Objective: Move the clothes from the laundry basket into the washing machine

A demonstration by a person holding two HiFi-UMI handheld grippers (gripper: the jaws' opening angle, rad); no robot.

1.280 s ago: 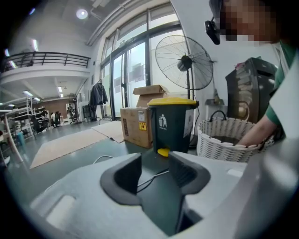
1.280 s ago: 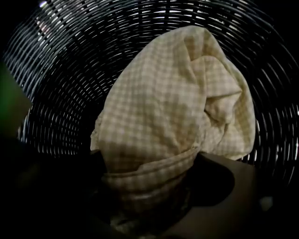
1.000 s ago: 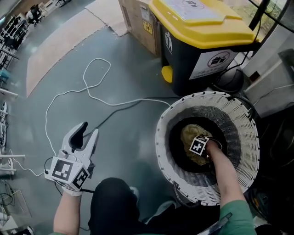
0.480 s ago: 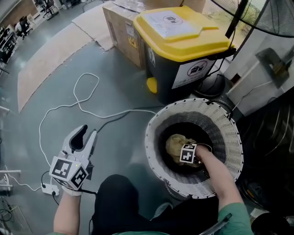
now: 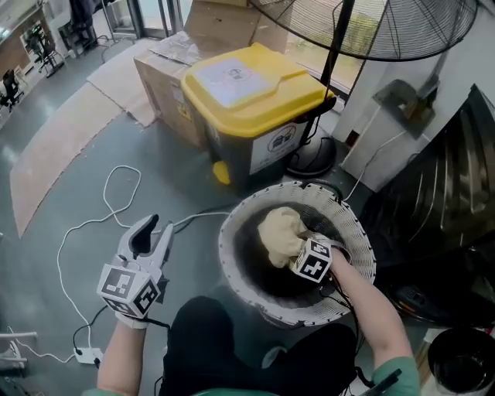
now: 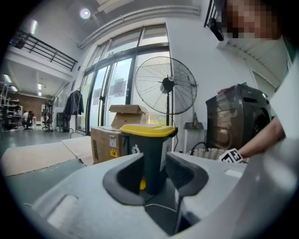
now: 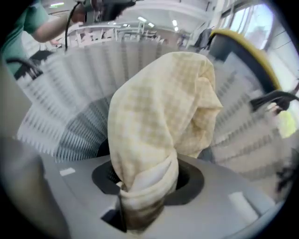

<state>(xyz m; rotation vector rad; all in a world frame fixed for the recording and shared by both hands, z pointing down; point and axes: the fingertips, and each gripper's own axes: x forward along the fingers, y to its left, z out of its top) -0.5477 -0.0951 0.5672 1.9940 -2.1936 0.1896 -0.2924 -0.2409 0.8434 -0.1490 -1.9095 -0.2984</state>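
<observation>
A cream checked cloth (image 5: 278, 230) hangs bunched over the white wicker laundry basket (image 5: 232, 271), about level with its rim. My right gripper (image 5: 303, 255) points steeply down and is shut on the cloth (image 7: 159, 116). Its jaws have just been closing, with the cloth's twisted end between them (image 7: 145, 186). The basket wall (image 7: 60, 93) rings the cloth. My left gripper (image 5: 155, 232) is held over the floor left of the basket, open and holding nothing (image 6: 154, 172). The dark washing machine (image 5: 448, 193) stands at the right and shows in the left gripper view (image 6: 238, 116).
A black bin with a yellow lid (image 5: 247, 85) stands behind the basket, beside a cardboard box (image 5: 166, 85). A standing fan (image 5: 371, 23) rises at the back. A white cable (image 5: 108, 201) and a power strip (image 5: 87, 356) lie on the floor. A dark bucket (image 5: 464, 360) sits low right.
My right gripper has risen from the bottom of the basket to its rim, lifting the cream cloth with it. The left gripper has come up a little, still open.
</observation>
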